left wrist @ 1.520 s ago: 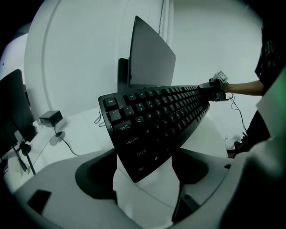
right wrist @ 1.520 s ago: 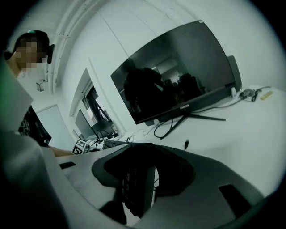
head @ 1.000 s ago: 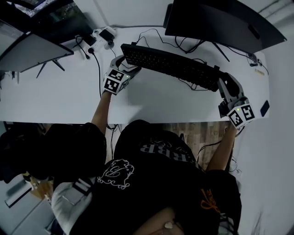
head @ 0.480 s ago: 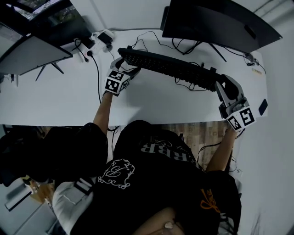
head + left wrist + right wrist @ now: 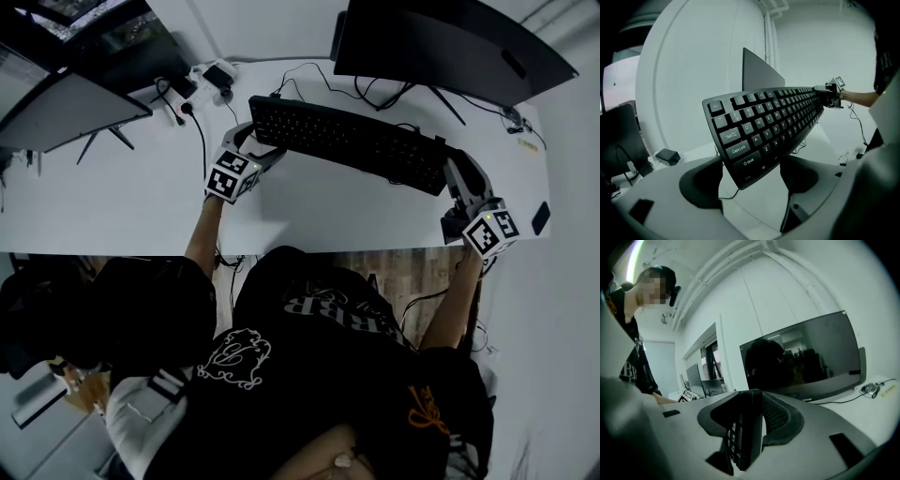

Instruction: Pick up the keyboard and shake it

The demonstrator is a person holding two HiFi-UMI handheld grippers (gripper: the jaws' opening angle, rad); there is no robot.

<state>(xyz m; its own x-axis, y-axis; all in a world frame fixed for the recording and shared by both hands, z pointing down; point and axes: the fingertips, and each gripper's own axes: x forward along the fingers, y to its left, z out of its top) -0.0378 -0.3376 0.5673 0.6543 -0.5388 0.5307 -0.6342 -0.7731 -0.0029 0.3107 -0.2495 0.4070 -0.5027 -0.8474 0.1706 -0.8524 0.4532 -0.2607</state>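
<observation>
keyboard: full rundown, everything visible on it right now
The keyboard is black, full-size and plastic-looking, with dark keys and pale legends. Its key side faces up, tilted toward the person. It is lifted off the white desk, running diagonally in front of the monitor. Its left end sits between the left gripper's jaws. Its right end is between the right gripper's jaws, which are opening slightly.

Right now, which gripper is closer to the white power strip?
Left. The left gripper sits just right of the power strip; the right gripper, jaws opening around the keyboard's far end, is across the desk.
</observation>
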